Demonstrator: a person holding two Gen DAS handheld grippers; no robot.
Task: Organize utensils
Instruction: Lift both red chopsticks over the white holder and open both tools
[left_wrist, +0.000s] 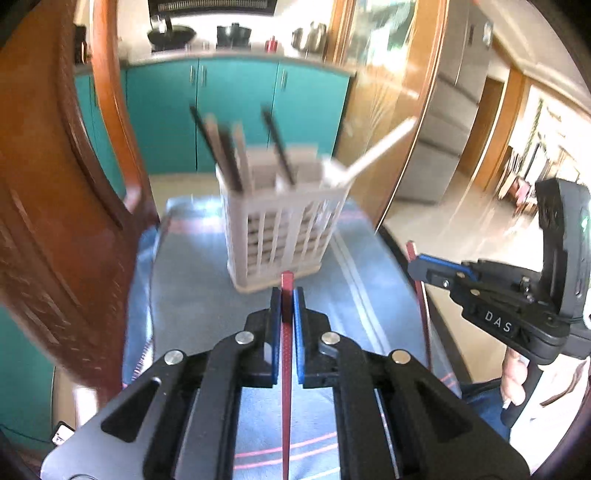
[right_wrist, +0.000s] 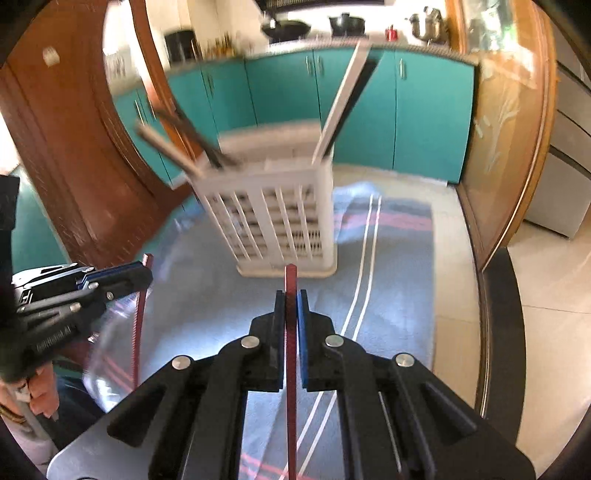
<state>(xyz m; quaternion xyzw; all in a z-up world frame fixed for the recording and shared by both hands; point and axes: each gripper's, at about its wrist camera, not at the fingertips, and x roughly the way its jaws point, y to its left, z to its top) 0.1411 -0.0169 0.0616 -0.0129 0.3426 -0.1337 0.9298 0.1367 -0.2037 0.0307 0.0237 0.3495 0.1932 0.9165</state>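
Left tool (left_wrist: 284, 302): clenched on red chopstick (left_wrist: 285, 369). Right tool (right_wrist: 291, 306): clenched on second red chopstick (right_wrist: 290, 369). White slatted utensil basket (left_wrist: 284, 229): upright ahead on blue cloth (left_wrist: 192, 288) over surface. Advised: align tips over one free compartment, lower vertically, release late.

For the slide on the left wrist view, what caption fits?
Left gripper clamps a red chopstick before the white utensil caddy; right gripper holds its twin.
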